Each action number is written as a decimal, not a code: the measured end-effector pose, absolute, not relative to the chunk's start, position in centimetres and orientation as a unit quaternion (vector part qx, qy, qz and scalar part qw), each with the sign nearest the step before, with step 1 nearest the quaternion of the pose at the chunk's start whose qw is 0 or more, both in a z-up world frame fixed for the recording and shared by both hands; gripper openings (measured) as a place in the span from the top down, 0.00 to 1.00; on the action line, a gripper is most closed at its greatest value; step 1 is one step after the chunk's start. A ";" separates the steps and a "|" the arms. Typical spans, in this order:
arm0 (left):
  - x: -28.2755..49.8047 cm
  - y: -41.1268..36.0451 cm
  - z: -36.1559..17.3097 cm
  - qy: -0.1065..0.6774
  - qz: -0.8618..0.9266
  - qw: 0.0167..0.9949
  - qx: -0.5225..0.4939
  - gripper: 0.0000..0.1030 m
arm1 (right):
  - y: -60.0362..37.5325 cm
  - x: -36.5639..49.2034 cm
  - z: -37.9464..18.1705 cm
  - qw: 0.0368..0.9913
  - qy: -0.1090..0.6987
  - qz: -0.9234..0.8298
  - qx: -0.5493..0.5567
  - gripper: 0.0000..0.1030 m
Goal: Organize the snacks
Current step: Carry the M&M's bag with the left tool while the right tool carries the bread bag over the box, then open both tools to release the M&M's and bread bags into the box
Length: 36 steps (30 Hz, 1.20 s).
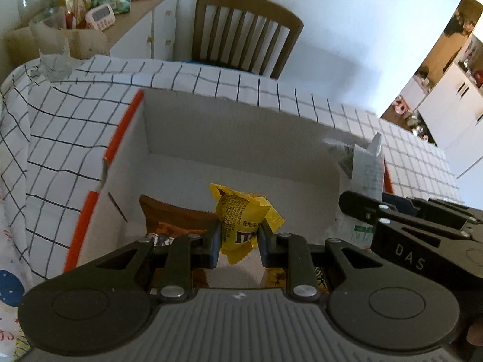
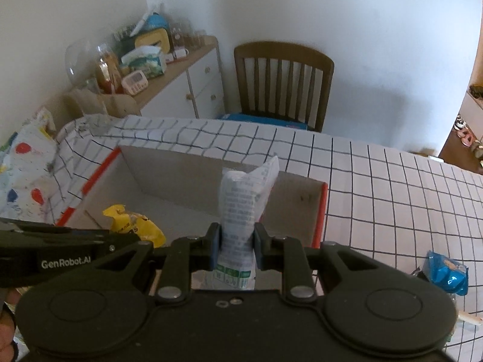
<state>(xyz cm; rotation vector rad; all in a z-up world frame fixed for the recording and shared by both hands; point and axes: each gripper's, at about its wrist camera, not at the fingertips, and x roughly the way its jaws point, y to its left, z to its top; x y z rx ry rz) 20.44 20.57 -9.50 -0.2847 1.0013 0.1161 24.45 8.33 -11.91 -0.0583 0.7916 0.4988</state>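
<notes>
A white cardboard box (image 1: 241, 138) with orange edges stands on the checked tablecloth; it also shows in the right wrist view (image 2: 181, 178). My left gripper (image 1: 238, 241) is shut on a yellow M&M's packet (image 1: 241, 217) and holds it over the box. An orange-brown snack bag (image 1: 175, 220) lies inside the box below. My right gripper (image 2: 237, 247) is shut on a white snack packet (image 2: 244, 205) held upright over the box's near right side; that packet shows in the left wrist view (image 1: 366, 169). The yellow packet shows at the left of the right wrist view (image 2: 135, 223).
A blue snack packet (image 2: 446, 271) lies on the tablecloth (image 2: 392, 196) to the right of the box. A wooden chair (image 2: 283, 81) stands behind the table. A cluttered sideboard (image 2: 169, 69) is at the back left.
</notes>
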 end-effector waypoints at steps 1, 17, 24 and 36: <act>20.6 20.4 -9.8 0.481 0.055 0.865 -0.133 0.77 | 8.4 24.5 -12.2 0.892 0.384 0.239 -0.029 0.79; 21.3 19.9 -12.7 0.518 0.059 0.844 -0.125 0.75 | 8.1 25.4 -13.6 0.879 0.416 0.233 0.004 0.71; 20.9 20.1 -12.5 0.526 0.065 0.838 -0.130 0.72 | 7.8 24.6 -13.3 0.880 0.414 0.234 -0.005 0.62; 18.6 19.0 -9.4 0.489 0.067 0.862 -0.114 0.28 | 6.3 22.1 -11.4 0.890 0.382 0.249 -0.012 0.38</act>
